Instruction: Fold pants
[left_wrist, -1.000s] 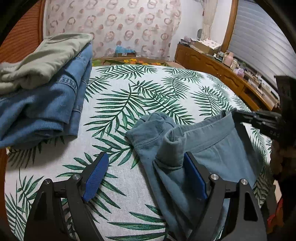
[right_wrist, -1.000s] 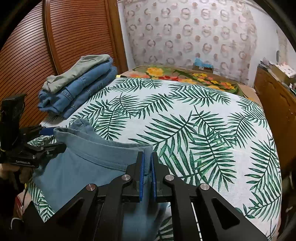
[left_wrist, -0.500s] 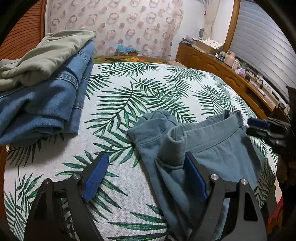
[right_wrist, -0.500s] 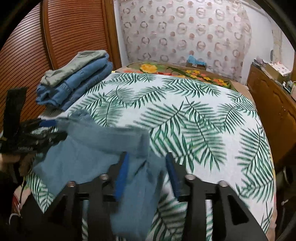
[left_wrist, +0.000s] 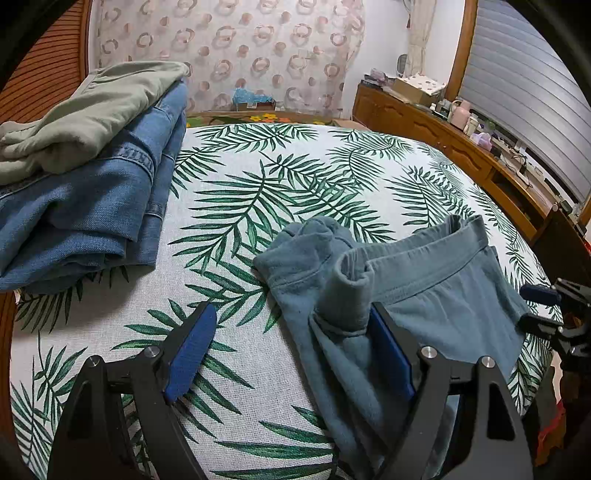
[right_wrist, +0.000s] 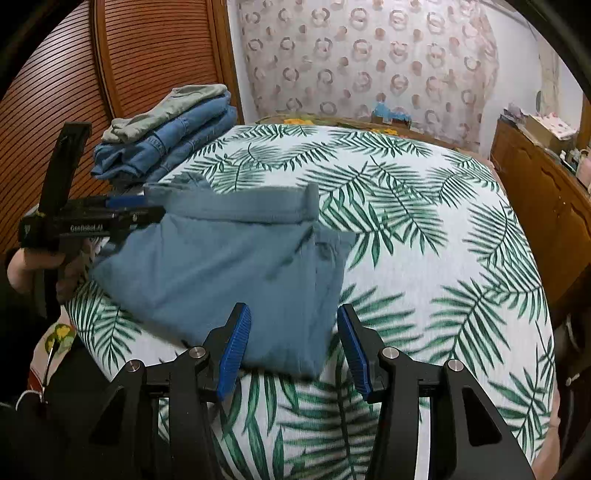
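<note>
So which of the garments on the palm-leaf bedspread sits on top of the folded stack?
The pale sage-green folded garment: it lies on the blue denim jeans by the wooden slatted panel, while the teal-blue pants lie apart, near the grippers.

Ring-patterned curtain (left_wrist: 258, 55), slatted wooden wardrobe (right_wrist: 110, 74), cluttered wooden sideboard (left_wrist: 424, 122), window blind (left_wrist: 524, 92)

White "Genrobot.AI"-like lettering on the left hand-held gripper (right_wrist: 125, 212) body.
</note>
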